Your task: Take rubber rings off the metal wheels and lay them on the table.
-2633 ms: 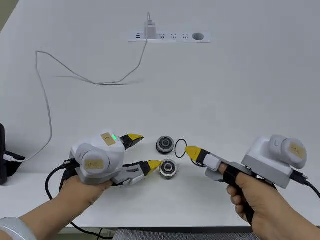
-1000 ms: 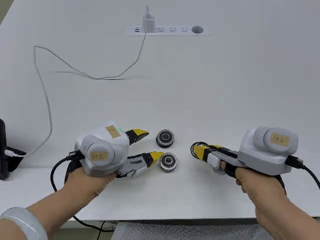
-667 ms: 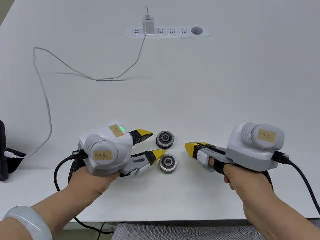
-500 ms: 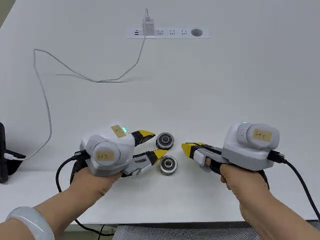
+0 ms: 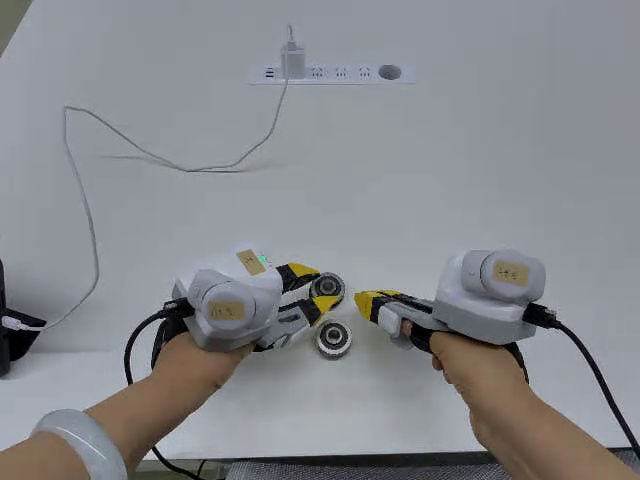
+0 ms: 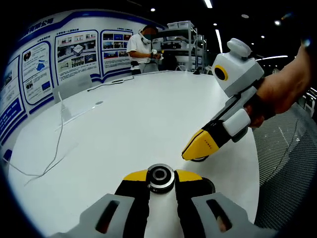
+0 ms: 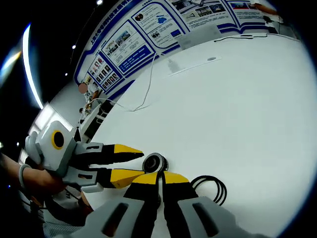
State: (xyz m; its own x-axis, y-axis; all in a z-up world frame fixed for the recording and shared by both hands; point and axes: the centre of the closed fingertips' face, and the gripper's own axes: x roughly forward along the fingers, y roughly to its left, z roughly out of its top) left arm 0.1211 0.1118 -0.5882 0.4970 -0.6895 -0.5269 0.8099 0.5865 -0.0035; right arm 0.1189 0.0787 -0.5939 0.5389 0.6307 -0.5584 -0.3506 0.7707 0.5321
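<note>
Metal wheel (image 6: 161, 177) lies flat, bore upward, clamped by left gripper (image 5: 318, 287); right gripper (image 7: 158, 177) pressed closed.

Counting 2 metal wheels on the table (image 5: 450, 180): far wheel (image 5: 328, 288) and near wheel (image 5: 334, 339). 2 grippers are working over them: left gripper (image 5: 318, 287) and right gripper (image 5: 362, 300). Black rubber rings (image 7: 210, 189) are lying in overlapping loops, looking like 2, count unsure. 1 power strip (image 5: 330, 73) is lying far back, 1 plug (image 5: 291, 62) sitting in it, 1 cable (image 5: 90, 200) trailing off.
</note>
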